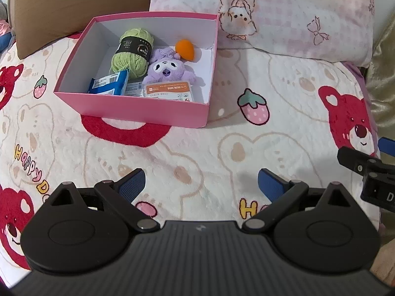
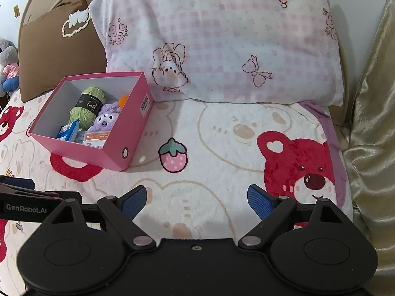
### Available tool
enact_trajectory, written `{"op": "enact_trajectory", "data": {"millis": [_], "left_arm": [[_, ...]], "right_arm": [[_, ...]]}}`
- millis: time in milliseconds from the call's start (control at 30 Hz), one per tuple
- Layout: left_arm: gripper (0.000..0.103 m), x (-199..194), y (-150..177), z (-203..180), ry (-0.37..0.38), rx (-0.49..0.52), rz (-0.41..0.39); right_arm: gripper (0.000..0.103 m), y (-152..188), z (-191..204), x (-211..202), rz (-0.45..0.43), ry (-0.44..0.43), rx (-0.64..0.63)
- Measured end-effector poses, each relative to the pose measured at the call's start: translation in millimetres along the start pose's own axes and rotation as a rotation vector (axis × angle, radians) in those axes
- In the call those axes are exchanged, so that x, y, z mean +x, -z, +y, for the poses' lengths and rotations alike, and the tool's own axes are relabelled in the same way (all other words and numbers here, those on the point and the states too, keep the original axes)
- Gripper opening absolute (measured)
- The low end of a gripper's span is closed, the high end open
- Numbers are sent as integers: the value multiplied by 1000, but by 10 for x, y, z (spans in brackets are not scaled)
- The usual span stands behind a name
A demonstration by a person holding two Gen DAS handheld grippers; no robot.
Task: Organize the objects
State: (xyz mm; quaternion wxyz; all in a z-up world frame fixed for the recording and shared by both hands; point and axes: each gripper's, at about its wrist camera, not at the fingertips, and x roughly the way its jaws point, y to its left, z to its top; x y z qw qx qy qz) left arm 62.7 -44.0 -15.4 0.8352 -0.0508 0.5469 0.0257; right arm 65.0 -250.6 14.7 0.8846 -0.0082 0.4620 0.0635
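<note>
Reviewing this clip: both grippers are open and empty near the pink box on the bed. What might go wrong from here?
1. The pink box sits on a soft blanket; pushing into it might tip or slide it.
2. The green yarn, purple plush and orange egg-shaped toy are crowded together, so a hand-held gripper may snag a neighbour.
3. The left hand-held gripper and right hand-held gripper are close together and might collide.

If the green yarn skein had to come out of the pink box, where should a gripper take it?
Probably across the black paper band of the green yarn skein, coming from above: it lies lengthwise in the pink box, its upper side exposed, with the purple plush beside it. Both grippers are open.
</note>
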Motion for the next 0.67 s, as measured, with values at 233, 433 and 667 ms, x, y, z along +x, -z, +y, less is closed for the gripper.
{"op": "enact_trajectory", "data": {"millis": [233, 433, 667], "left_arm": [[99, 12, -12, 11, 25, -8, 23], [99, -12, -8, 7, 14, 2, 11], [99, -44, -18, -13, 6, 14, 5]], "right_arm": [[91, 1, 4, -1, -1, 1, 0], [91, -9, -19, -2, 1, 5, 3], [91, -13, -23, 1, -1, 4, 1]]}}
